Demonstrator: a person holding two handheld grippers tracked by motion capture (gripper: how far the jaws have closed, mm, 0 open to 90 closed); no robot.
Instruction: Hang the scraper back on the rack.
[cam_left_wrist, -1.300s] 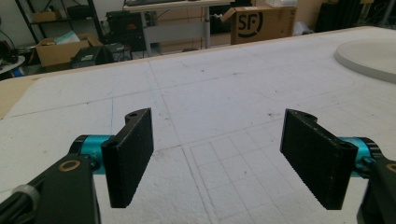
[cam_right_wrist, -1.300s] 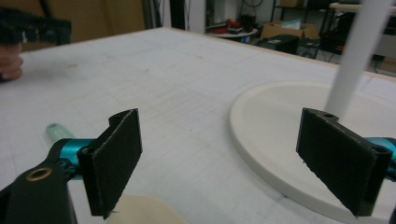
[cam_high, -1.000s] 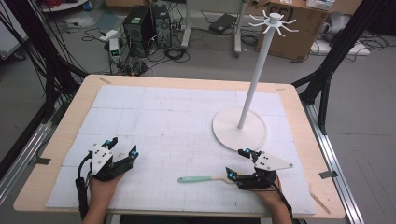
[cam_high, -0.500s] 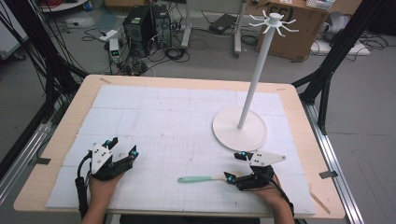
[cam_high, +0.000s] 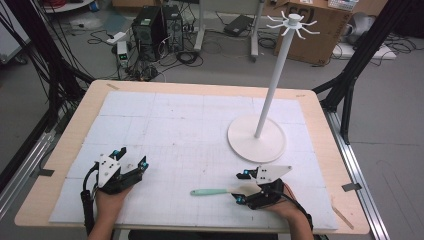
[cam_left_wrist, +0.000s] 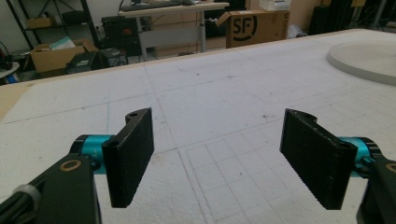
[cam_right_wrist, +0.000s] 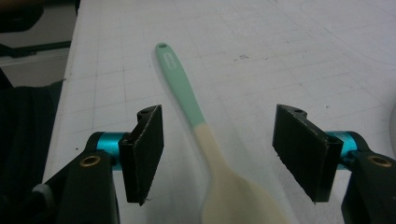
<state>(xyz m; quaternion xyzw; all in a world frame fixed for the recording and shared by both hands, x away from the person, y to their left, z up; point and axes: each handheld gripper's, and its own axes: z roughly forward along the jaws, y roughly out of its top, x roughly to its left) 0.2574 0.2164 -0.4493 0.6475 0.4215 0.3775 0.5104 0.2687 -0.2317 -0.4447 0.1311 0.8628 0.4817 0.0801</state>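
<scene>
1. R gripper (cam_high: 242, 187) sits low on the counter (cam_high: 200, 115) at approx 5 o'clock. Jaws apart, one each side of the spoon (cam_right_wrist: 205, 140); they have just been closing in, pads not yet touching it.
2. Spoon lies flat on the white mat: cream bowl toward the R hand, mint handle (cam_high: 209, 191) pointing to 9 o'clock in the high view. In the right gripper view the neck, where mint meets cream, lies between the pads, a bit nearer the left pad (cam_right_wrist: 145, 151).
3. To do the grab well, my judgement: centre the neck betw. the pads before closing, keep jaws low so they catch the thin stem, squeeze slowly. Stem is narrow & smooth; an off-centre pinch could spin or skate it.
4. L gripper (cam_high: 129, 160) at approx 7 o'clock, resting on the mat, jaws wide apart w/ nothing betw. them.
5. Containers: no bowl, cup or tray seen. Nearest fixture is the white hook stand (cam_high: 270, 90) at approx 2 o'clock, round base (cam_high: 256, 138) on the mat; hooks at top (cam_high: 292, 22) carry nothing.
</scene>
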